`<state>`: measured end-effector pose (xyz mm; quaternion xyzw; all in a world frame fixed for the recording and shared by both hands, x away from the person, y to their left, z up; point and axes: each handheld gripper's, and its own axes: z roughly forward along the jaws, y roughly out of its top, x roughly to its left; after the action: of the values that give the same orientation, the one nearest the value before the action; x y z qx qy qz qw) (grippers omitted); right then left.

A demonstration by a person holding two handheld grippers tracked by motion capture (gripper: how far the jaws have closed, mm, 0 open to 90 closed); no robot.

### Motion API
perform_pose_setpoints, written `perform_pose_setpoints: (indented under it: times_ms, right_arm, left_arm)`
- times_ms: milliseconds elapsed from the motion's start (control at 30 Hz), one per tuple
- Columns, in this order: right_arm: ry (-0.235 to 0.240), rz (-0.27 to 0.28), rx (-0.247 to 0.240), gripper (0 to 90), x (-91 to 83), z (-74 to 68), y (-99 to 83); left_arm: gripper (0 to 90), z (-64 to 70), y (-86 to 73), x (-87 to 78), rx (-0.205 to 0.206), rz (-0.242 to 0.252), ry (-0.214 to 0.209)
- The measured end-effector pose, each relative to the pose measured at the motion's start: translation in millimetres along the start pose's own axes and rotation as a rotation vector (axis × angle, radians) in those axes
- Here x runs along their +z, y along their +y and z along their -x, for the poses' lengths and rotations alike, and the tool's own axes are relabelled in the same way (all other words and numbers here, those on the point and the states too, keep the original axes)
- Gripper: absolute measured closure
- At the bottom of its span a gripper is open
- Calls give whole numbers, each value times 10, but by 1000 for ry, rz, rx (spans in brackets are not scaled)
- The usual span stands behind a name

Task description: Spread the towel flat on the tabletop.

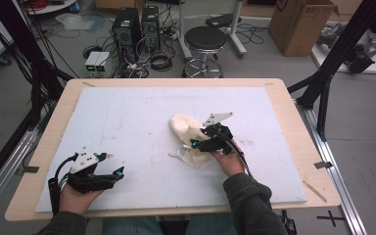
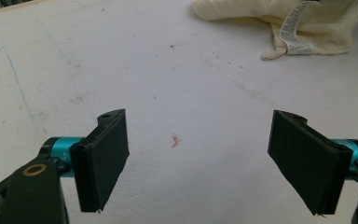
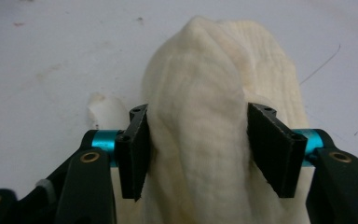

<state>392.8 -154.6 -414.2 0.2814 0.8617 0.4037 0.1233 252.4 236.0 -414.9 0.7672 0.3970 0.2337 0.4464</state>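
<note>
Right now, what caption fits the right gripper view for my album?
The right gripper squeezes a bunched cream cloth between its black jaws on the white table.

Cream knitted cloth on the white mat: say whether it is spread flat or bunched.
Bunched. The cream knitted cloth stands in a humped ridge between the jaws of the right claw, which press its sides; its label end trails loose.

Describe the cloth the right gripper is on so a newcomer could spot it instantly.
Start at the white mat covering the wooden table. Right of its centre lies a crumpled cream cloth, with the right gripper closed around a bunched fold of it. It is the mat's one soft item, with a white printed care label hanging from its edge.
</note>
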Motion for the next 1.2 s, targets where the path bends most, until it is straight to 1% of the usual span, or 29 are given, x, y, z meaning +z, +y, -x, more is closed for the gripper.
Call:
perform_pose_setpoints:
  times_ms: [33,67,167,200,300,333,367,400,433,500,533,567,600,633,667,800,833,867,900,933,967,1000,1033,1100,1133,1200]
  right_arm:
    - [0,-15,4,496,44,20,-16]
    - [0,-15,4,496,44,20,-16]
    - [2,-50,23,561,109,40,-44]
    - [0,-70,32,614,144,44,-58]
    - [16,-72,34,721,148,55,-62]
    - [16,-72,34,721,148,55,-62]
    - [28,-70,49,757,144,62,-66]
    - [28,-70,49,757,144,62,-66]
    - [40,-65,76,772,126,74,-69]
    - [51,-48,100,779,101,86,-67]
    - [51,-48,100,779,101,86,-67]
    - [60,-37,113,782,86,87,-64]
    - [57,-15,111,785,58,76,-49]
    - [55,-5,115,785,44,62,-41]
    - [55,-5,115,785,44,62,-41]
    - [62,31,130,787,-14,13,11]
    - [68,51,121,788,-30,-9,40]
    - [68,69,120,788,-59,-69,94]
    - [68,69,120,788,-59,-69,94]
    - [70,82,112,788,-64,-85,114]
    - [77,100,103,788,-79,-147,171]
    - [77,100,103,788,-79,-147,171]
    - [77,104,103,789,-83,-186,204]
    - [80,115,82,789,-83,-283,298]
    - [80,115,82,789,-83,-283,298]
    - [90,133,77,789,-85,-337,360]
  left_arm:
    - [207,3,0,4,-1,2,2]
    - [207,3,2,5,2,0,1]
    - [207,6,3,9,2,0,-1]
    - [208,6,2,9,3,-1,-2]
    - [208,3,2,9,5,-3,-2]
    - [208,1,2,9,6,-3,-2]
    - [209,1,2,10,6,-3,-3]
    - [209,3,2,10,5,-5,-4]
    - [209,4,2,11,7,-6,-2]
    - [209,6,3,15,9,-3,-4]
    - [209,6,4,15,10,-4,-4]
    - [210,7,5,16,10,-5,-3]
    - [209,7,6,17,11,-6,0]
    - [210,6,6,18,10,-6,-2]
    - [210,4,7,20,10,-5,-2]
    - [209,4,10,18,11,-4,-1]
    - [209,4,11,17,13,-4,0]
    - [209,10,11,18,8,1,-1]
    - [209,10,12,15,8,0,0]
    - [209,11,13,14,8,1,1]
    - [209,10,13,13,9,3,2]
    - [209,10,14,13,10,4,1]
    - [209,9,14,12,11,4,0]
    - [209,9,15,11,11,5,-1]
    - [209,7,15,10,12,4,0]
    - [209,7,16,11,11,6,-1]
